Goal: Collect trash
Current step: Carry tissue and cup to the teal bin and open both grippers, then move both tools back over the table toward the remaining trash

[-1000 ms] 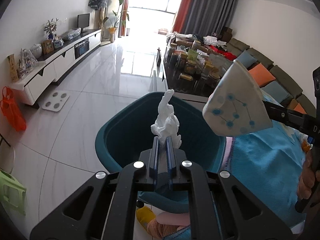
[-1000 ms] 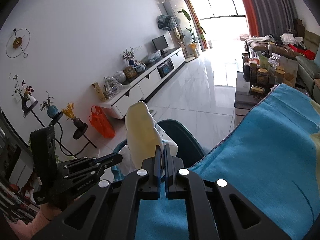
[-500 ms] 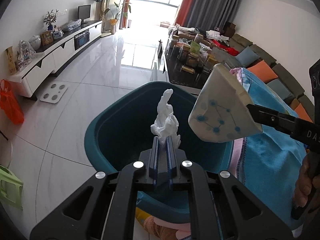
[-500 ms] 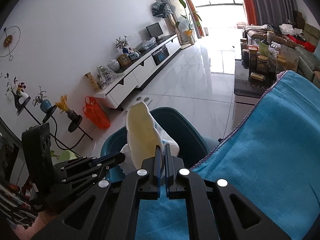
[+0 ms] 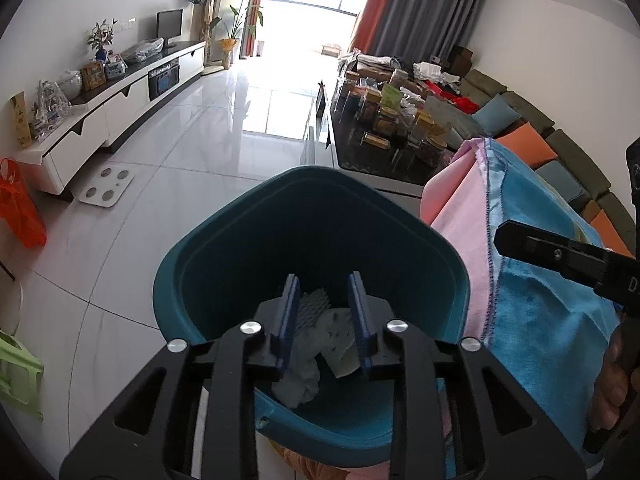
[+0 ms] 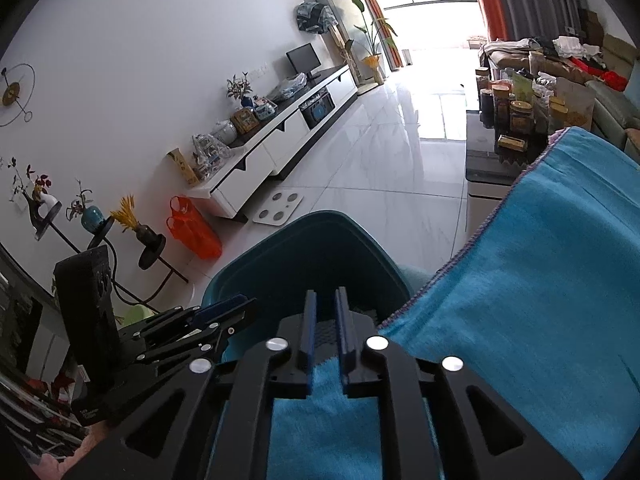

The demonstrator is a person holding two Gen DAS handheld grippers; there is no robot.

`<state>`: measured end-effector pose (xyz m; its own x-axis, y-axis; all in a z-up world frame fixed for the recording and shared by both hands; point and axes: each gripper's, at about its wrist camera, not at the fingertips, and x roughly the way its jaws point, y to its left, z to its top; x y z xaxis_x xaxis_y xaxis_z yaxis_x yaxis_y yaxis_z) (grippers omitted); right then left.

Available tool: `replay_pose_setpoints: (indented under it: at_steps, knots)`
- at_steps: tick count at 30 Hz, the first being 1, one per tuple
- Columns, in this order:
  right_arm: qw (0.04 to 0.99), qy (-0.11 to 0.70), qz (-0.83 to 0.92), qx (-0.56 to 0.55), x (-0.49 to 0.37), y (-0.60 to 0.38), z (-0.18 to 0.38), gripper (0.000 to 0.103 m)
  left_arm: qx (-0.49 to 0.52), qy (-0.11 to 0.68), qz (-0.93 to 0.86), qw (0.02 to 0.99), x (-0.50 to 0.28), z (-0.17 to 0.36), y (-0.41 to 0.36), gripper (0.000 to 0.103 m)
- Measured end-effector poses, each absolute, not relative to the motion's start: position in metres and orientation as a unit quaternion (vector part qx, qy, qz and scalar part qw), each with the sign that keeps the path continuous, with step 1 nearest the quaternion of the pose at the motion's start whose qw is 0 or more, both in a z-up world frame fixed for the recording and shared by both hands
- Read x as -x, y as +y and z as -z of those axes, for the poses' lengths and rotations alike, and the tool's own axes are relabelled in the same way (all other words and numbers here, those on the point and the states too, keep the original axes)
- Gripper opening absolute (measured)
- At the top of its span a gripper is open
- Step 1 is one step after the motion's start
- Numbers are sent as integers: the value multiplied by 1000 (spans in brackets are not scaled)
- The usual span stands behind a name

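Observation:
A teal plastic bin [image 5: 240, 264] stands on the floor beside the table; it also shows in the right wrist view [image 6: 320, 248]. My left gripper [image 5: 324, 300] is open and empty above the bin's mouth. Crumpled white tissue [image 5: 304, 376] and a white paper piece [image 5: 340, 344] lie at the bin's bottom. My right gripper [image 6: 325, 312] is open and empty over the bin's near rim, at the edge of the blue cloth [image 6: 520, 300]. The left gripper appears in the right wrist view [image 6: 224, 312], the right one in the left wrist view [image 5: 560, 256].
The blue cloth with a pink underside [image 5: 460, 208] covers the table at right. A dark coffee table [image 5: 384, 136] crowded with jars stands beyond. A white TV cabinet [image 5: 100, 112], a scale [image 5: 106, 186] and an orange bag [image 5: 20, 208] sit at left on white tiles.
Both grippers opened. The tissue left my left gripper and the dotted paper left my right gripper; both now lie in the bin. The left gripper moved lower over the bin.

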<state>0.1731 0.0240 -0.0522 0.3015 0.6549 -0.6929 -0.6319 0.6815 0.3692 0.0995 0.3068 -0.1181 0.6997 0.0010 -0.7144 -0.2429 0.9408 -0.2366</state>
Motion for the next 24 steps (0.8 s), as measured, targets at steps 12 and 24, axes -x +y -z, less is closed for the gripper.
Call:
replay_pose_setpoints:
  at_steps: [12,24]
  knots:
    - [835,372,-405,-18,-141,-30,14,34,108,308,-6,945,-67,71,248,59]
    - [892,319,-319,-28,-95,-152,-14,42,57,289,178,939,-60,43,113,64]
